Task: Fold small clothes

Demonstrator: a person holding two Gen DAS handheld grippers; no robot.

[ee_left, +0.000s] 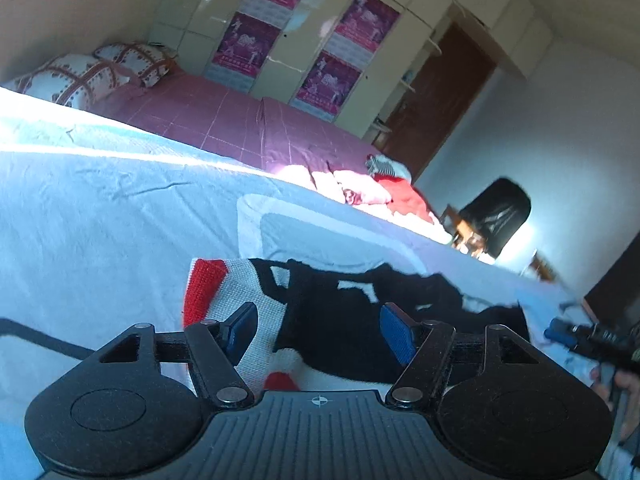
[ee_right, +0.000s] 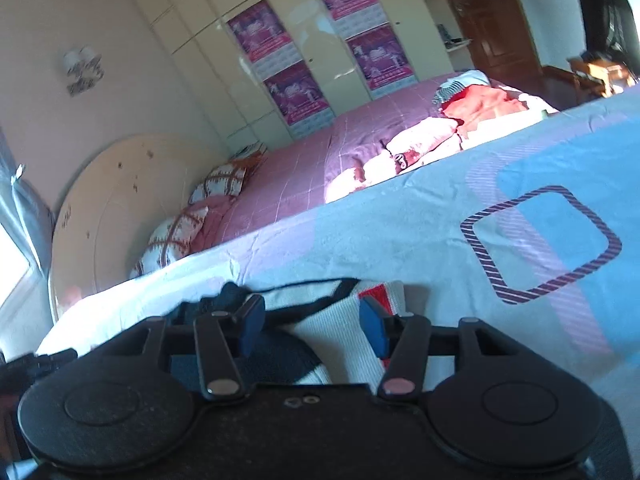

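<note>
We hold our left gripper (ee_left: 320, 330) low over the bed with its jaws spread apart and nothing pinched; its two blue pads (ee_left: 398, 332) stand clear on either side of the small knitted garment in white, black and red (ee_left: 340, 312). Our right gripper (ee_right: 314, 326) is likewise released, its jaws parted above the same garment (ee_right: 340, 320), which lies loose between them. The garment rests flat but rumpled on the pale blue bedsheet with rounded striped square outlines (ee_right: 400, 220), a red band at one end, white ribbed knit in the middle and black patches toward the other end. In the left wrist view the right gripper's blue tip (ee_left: 560, 332) shows just beside the garment's far end. Beyond the sheet, on the pink checked bedcover (ee_right: 304, 176), lies a heap of pink and red clothes (ee_right: 460, 120). We count two patterned pillows (ee_left: 80, 76) at the headboard and four pink posters (ee_left: 304, 40) on the cream wardrobe doors (ee_right: 200, 64).
</note>
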